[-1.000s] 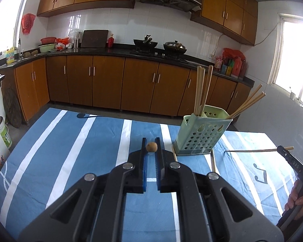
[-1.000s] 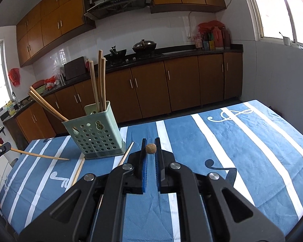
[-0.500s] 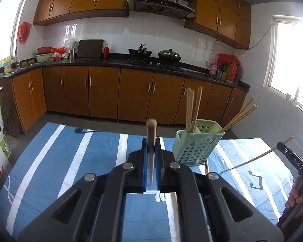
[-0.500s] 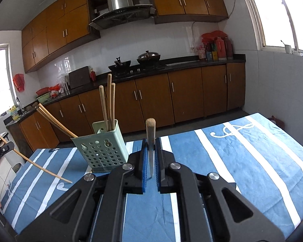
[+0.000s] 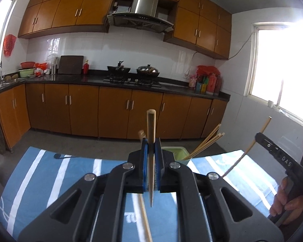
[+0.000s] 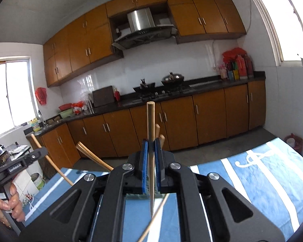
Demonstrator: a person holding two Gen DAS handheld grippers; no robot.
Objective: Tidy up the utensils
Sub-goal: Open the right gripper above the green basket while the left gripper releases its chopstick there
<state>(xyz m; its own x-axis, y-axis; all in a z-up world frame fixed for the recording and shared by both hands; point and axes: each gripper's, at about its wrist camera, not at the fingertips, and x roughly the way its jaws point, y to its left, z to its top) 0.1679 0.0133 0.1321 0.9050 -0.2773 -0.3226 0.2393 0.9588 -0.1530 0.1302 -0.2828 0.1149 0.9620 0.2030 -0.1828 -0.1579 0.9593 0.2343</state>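
Chopstick [image 5: 151, 133] upright, clamped between blue pads of left hand-held gripper [image 5: 151, 148]; green holder [image 5: 176, 151] just behind it, mostly hidden, more sticks leaning out; loose stick lying on blue striped desk [image 5: 50, 181] below

Right wrist view: right hand-held gripper [image 6: 151, 149] likewise clamped on upright chopstick [image 6: 150, 125]; another stick on desk beneath

Step, as judged: carrying sticks to holder. Next: centre tip over opening, lower, then release

Both the left hand-held gripper [image 5: 150, 149] and right hand-held gripper [image 6: 150, 148] are raised, jaws clamped (each gripping something thin).
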